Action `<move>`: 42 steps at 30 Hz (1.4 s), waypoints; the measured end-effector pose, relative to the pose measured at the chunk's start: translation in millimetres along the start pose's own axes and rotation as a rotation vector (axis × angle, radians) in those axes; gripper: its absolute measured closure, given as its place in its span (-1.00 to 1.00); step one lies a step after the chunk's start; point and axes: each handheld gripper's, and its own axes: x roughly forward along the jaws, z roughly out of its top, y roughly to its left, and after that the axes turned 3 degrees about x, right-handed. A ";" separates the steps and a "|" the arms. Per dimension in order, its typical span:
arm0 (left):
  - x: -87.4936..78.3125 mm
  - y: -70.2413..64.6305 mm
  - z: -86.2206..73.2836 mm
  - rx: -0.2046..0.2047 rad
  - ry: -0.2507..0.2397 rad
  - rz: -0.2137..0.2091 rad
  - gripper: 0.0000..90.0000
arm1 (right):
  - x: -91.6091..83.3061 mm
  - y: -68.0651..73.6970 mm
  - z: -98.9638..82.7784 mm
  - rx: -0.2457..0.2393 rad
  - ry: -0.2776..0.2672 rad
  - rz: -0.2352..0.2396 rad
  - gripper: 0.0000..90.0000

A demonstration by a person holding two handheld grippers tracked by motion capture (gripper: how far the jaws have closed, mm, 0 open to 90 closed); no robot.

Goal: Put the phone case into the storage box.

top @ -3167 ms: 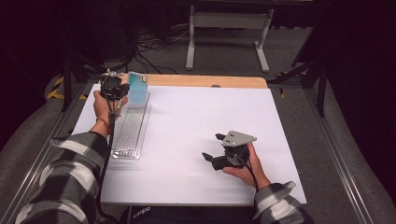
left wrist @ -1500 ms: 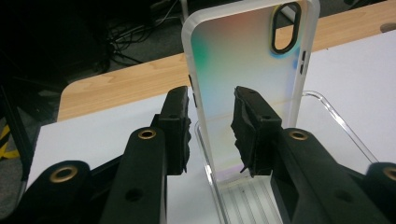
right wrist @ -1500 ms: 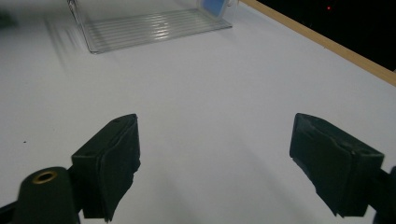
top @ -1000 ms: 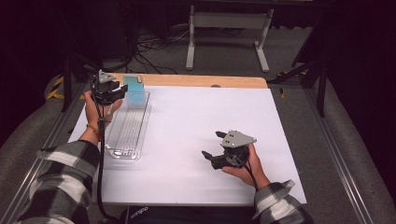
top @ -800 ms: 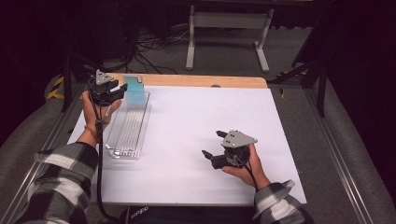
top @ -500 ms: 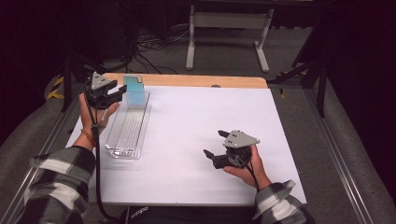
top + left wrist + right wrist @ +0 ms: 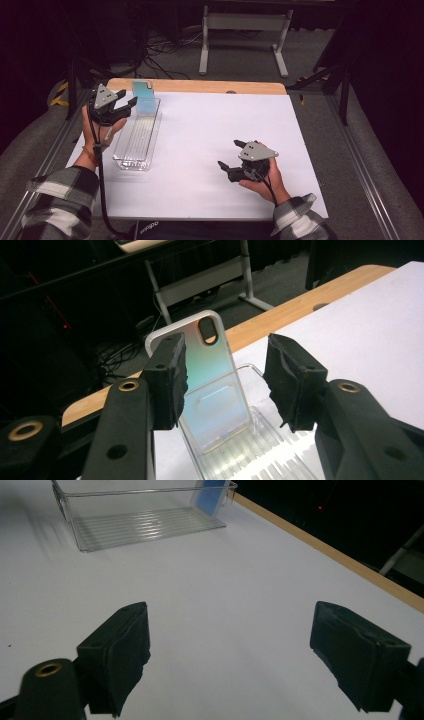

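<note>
A clear ribbed plastic tray (image 7: 131,150) lies lengthwise on the left of the white table. An iridescent blue-green phone case (image 7: 143,97) stands leaning in its far end, camera hole up. My left gripper (image 7: 121,102) hovers open just left of that end. In the left gripper view the phone case (image 7: 216,385) shows between and beyond the spread pads (image 7: 170,380), untouched. My right gripper (image 7: 234,156) rests open low over the table's right front part. In the right gripper view the right gripper (image 7: 230,655) has nothing between its jaws, and the tray (image 7: 130,527) with the case (image 7: 210,492) lies far off.
A white sheet (image 7: 210,125) covers the table, with a wooden strip (image 7: 210,86) along its far edge. Beyond stand a white metal stand (image 7: 242,37) and cables on dark floor. Metal rails (image 7: 357,165) run along both table sides.
My left gripper has drawn slightly left and away from the phone case, which stays standing in the tray's far end. The right gripper has barely moved.
</note>
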 end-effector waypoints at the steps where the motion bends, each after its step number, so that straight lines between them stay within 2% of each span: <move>1: -1.9 -0.4 -0.4 -0.003 -0.007 -0.005 0.10 | -0.2 0.7 0.2 -0.003 0.000 -0.004 -0.64; 8: -12.3 -6.0 -3.6 0.015 -0.035 -0.012 0.01 | -1.8 3.2 1.1 -0.015 -0.007 -0.014 -0.64; 13: -21.8 -11.1 -7.4 0.027 -0.058 -0.033 -0.04 | -1.5 5.7 2.8 -0.023 -0.013 -0.014 -0.64; 21: -29.2 -17.8 -10.8 0.044 -0.061 -0.044 -0.13 | -1.0 9.2 2.5 -0.040 -0.007 -0.017 -0.64; 24: -32.7 -21.8 -11.7 0.047 -0.081 -0.061 -0.17 | -1.5 9.1 2.7 -0.041 -0.009 -0.023 -0.64; 36: -43.2 -35.9 -15.3 0.077 -0.108 -0.118 -0.23 | -2.9 10.9 3.0 -0.050 -0.019 -0.031 -0.64; 42: -48.4 -42.5 -15.1 0.088 -0.123 -0.131 -0.27 | -4.0 12.4 3.2 -0.059 -0.029 -0.040 -0.64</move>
